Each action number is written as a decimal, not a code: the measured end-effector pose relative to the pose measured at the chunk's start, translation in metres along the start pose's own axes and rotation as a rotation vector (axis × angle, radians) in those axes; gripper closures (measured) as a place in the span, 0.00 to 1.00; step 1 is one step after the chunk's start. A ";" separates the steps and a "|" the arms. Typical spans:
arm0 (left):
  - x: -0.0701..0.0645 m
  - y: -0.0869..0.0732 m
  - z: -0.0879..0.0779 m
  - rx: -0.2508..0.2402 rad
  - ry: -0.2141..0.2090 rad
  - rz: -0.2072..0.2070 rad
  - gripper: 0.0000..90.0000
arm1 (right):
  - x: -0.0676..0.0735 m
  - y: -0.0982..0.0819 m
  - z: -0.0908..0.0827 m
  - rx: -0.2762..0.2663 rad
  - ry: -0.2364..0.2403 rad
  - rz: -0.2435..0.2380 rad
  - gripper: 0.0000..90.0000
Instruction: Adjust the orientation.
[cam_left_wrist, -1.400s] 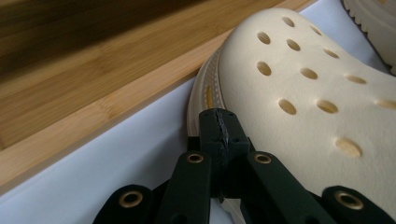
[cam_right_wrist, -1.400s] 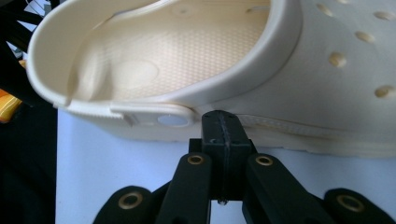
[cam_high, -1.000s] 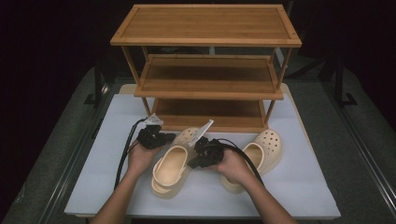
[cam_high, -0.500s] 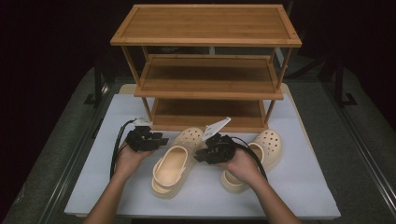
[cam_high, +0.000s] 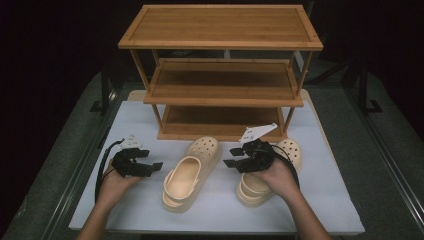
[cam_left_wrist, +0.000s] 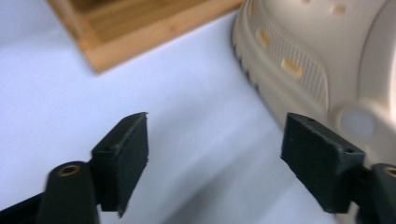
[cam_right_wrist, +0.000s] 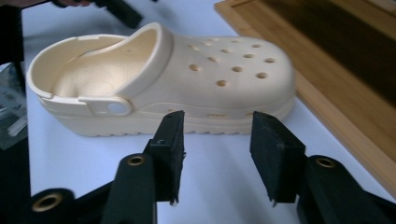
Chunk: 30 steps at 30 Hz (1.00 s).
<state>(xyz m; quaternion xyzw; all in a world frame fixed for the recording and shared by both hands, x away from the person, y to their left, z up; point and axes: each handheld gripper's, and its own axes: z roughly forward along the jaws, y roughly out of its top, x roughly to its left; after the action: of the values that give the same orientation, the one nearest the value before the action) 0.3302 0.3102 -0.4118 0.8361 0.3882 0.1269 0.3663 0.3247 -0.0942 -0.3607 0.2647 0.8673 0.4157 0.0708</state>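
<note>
Cream clogs on the white mat near a bamboo shoe rack, left clog between both open, empty tools, left gripper just left, right gripper above right clog.

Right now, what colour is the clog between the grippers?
Pale cream. The clog shows best in the right gripper view.

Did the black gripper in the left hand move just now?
Yes. The left gripper slid leftward, away from the left cream foam clog, which it nearly touched a second ago beneath the wooden three-tier shoe rack. Its jaws are open.
</note>
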 end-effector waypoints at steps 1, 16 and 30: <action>0.002 -0.006 -0.003 0.005 0.009 -0.002 0.20 | -0.001 -0.001 -0.002 -0.005 -0.005 0.002 0.58; 0.010 -0.065 -0.023 0.023 0.080 -0.016 0.00 | -0.024 -0.034 -0.059 -0.081 -0.124 0.100 0.52; 0.006 -0.074 -0.020 0.028 0.095 0.034 0.00 | -0.054 -0.107 -0.120 -0.110 -0.262 0.236 0.69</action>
<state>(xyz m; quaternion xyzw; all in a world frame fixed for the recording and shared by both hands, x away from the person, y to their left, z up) 0.2831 0.3567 -0.4506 0.8406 0.3929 0.1673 0.3333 0.2867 -0.2600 -0.3699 0.4122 0.7895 0.4300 0.1483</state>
